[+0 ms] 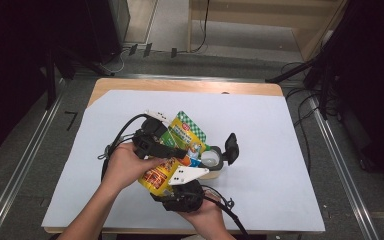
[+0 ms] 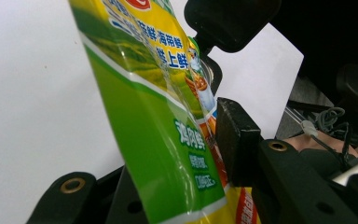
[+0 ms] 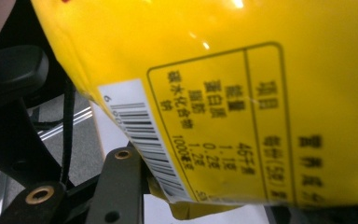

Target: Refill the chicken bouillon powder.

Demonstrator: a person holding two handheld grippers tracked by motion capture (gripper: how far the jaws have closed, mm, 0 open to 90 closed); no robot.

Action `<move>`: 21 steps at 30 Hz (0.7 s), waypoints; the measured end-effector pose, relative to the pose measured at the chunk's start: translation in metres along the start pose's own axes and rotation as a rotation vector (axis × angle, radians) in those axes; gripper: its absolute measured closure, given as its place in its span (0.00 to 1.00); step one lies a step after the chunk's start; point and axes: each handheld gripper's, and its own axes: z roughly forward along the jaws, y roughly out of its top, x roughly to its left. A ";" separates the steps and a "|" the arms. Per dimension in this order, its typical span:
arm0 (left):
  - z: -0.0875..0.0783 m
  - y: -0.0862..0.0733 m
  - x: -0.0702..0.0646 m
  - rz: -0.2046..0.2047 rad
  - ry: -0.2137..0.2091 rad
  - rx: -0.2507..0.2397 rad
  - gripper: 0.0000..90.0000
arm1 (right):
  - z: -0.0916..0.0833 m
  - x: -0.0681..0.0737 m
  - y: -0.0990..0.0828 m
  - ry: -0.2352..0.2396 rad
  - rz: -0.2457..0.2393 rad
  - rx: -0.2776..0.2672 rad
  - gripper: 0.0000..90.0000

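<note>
While both hand-held grippers [image 1: 172,167] clamp it, yellow-green pouch [image 1: 177,152] tilted, top pointing far-right.

The pouch [image 1: 176,150] is thin plastic film, glossy and slick, catching bright glints on its yellow back and its green front. The bench [image 1: 190,86] shows bare pale wood along its far edge; the rest lies under a smooth, matt white sheet [image 1: 265,165] like paper. The left gripper [image 1: 152,142] and right gripper [image 1: 182,195] look like matt black plastic with brass-coloured metal eyelets.
</note>
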 end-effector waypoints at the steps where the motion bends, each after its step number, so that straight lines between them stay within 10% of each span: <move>1: 0.001 0.000 0.000 -0.007 -0.004 0.005 0.80 | 0.000 0.001 0.000 0.003 0.002 0.000 0.68; 21: 0.011 0.002 -0.002 -0.032 -0.011 0.032 0.77 | 0.004 0.004 -0.003 0.009 -0.028 0.009 0.66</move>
